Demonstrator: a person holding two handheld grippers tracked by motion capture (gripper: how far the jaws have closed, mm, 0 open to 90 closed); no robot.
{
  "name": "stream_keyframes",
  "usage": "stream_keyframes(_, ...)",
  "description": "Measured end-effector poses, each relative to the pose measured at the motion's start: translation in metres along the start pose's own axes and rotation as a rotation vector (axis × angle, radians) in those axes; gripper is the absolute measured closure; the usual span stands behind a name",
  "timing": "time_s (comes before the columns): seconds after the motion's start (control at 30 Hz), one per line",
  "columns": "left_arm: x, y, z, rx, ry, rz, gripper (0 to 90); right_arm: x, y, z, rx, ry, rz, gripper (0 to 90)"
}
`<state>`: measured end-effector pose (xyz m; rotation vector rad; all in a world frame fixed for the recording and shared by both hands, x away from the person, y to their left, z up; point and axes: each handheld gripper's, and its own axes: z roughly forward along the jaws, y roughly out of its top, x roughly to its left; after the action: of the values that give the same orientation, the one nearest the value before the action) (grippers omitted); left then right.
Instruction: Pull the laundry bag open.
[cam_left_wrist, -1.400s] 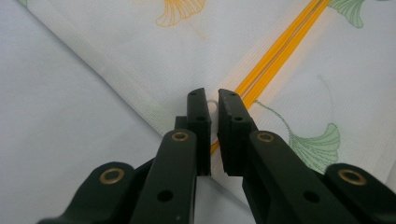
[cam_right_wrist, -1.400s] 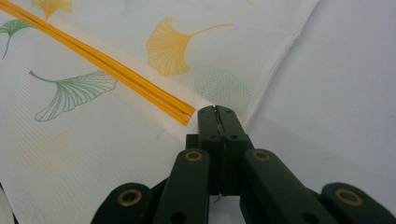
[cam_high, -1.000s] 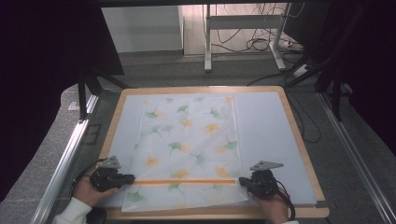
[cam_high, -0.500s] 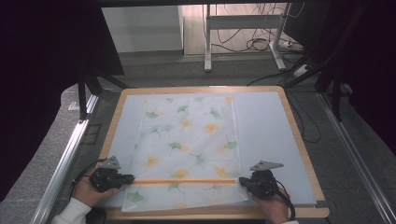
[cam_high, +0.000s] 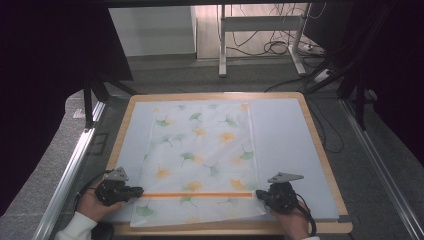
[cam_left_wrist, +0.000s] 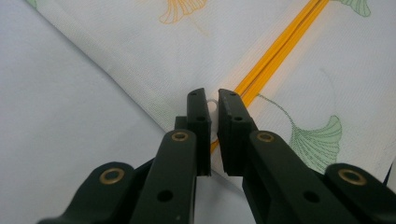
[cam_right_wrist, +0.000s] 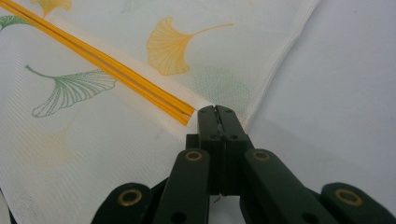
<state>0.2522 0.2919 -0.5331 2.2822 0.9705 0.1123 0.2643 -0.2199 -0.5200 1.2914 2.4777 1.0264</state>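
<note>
Even, soft light on the pale table mat (cam_high: 285, 140) — dark surroundings, grainy high view, close views sharp.

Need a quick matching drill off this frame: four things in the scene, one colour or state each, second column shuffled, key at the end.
Things:
1. zipper
2. left gripper
3. right gripper
4. table mat

Colours or states:
A. plain pale blue, under the bag
B. orange, running across the bag near its front edge
C. jaws closed flat together at the zipper's end
D. jaws nearly shut, a white loop in the slim gap

Pairs: 1-B, 2-D, 3-C, 4-A. The bag is the white mesh bag printed with ginkgo leaves.
</note>
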Motion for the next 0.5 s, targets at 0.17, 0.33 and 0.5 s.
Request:
stream_keyframes(0.17, 0.0001, -0.0003, 0.0011, -0.005, -0.003, -0.006, 84.9, -0.0001, 0.0, 0.0, 0.0, 0.0, -0.001, 89.4)
stream_keyframes(0.33, 0.001, -0.0005, 0.0021, -0.008, -0.01, -0.007, 84.8, -0.0007, 0.0001, -0.0005, 0.004, 0.005, 0.002, 89.4)
stream_keyframes(0.5, 0.0012, -0.0004, 0.0027, -0.028, -0.008, -0.007, 84.0, -0.0005, -0.0001, -0.0001, -0.003, 0.004, -0.001, 89.2)
